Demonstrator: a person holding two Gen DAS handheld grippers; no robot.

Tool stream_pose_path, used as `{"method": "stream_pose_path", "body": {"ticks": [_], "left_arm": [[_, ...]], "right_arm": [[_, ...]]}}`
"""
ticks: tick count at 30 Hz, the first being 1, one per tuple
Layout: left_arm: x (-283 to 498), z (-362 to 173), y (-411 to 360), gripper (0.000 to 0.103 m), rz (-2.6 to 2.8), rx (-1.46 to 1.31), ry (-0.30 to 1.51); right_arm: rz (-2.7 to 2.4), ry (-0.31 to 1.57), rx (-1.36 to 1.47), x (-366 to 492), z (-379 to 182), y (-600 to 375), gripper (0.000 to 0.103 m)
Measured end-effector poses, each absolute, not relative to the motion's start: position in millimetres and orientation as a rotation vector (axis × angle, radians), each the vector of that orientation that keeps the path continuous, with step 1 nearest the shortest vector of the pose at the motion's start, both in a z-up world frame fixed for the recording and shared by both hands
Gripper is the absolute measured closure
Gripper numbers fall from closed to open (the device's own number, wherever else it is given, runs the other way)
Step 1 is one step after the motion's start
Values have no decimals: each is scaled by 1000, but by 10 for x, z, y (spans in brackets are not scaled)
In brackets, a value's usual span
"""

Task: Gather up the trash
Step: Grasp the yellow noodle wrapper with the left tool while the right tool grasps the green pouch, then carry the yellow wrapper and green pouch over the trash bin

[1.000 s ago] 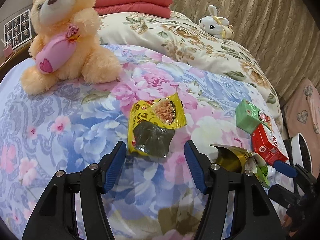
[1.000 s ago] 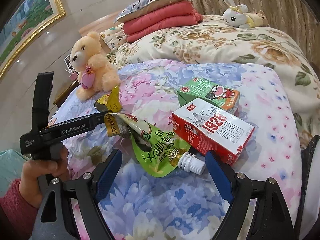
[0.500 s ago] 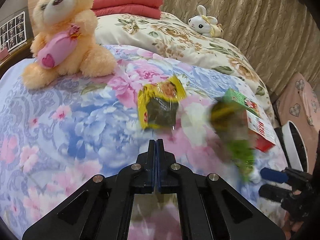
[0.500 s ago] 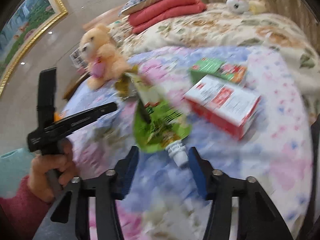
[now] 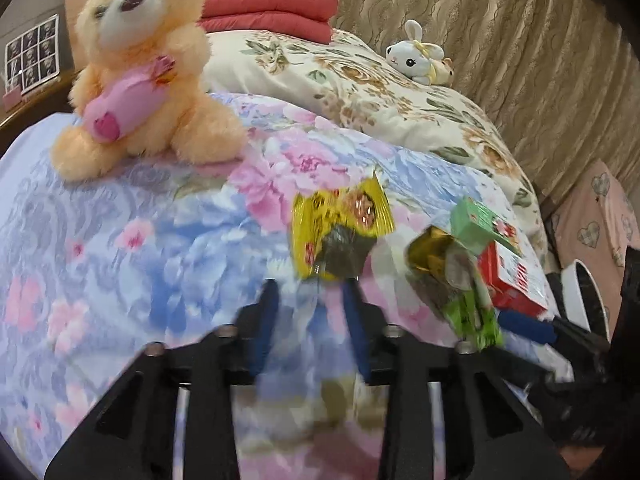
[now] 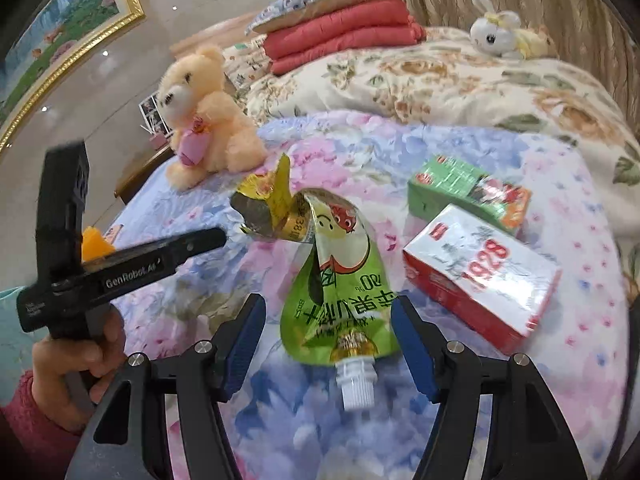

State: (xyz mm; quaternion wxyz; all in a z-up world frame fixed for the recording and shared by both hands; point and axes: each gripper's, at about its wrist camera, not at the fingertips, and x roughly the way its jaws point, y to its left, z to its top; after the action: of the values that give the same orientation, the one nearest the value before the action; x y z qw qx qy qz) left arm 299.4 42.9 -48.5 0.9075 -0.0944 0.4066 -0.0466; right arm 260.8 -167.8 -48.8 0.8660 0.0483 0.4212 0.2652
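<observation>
Trash: green spouted pouch [image 6: 340,280] lies on the floral bedspread [image 6: 592,360], between the spread fingers of my right gripper [image 6: 328,344]. My left gripper [image 5: 312,320] is parted before the yellow wrapper [image 5: 340,228]. Risk: the limp foil may slide, or the quilt get pinched.

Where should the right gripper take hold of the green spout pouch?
Grip the green spout pouch across its flat lower body just above the white cap, coming straight in from the cap end; the open right gripper already straddles it there.
</observation>
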Motion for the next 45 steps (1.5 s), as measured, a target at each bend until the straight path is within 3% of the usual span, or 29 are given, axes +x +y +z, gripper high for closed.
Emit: {"method": "stream_pose_path", "body": {"ticks": [2, 4, 5, 7, 9, 23, 45], "left_arm": [[3108, -518, 397, 68, -89, -178, 838], [3200, -559, 385, 80, -89, -172, 845], [3244, -584, 387, 97, -93, -174, 853], [3279, -608, 387, 99, -100, -183, 861], [3251, -577, 375, 102, -99, -176, 844], [2509, -451, 362, 103, -147, -247, 826], [1885, -190, -761, 103, -377, -122, 813]], "right_arm": [[531, 889, 79, 2651, -541, -1644, 38], [520, 882, 75, 2664, -555, -1644, 40], [527, 882, 84, 2660, -549, -1655, 45], [536, 867, 91, 2626, -510, -1664, 59], [546, 862, 111, 2590, -464, -1676, 81], [544, 867, 323, 2222, -370, -2081, 85], [415, 801, 428, 1493, -216, -2956, 85]]}}
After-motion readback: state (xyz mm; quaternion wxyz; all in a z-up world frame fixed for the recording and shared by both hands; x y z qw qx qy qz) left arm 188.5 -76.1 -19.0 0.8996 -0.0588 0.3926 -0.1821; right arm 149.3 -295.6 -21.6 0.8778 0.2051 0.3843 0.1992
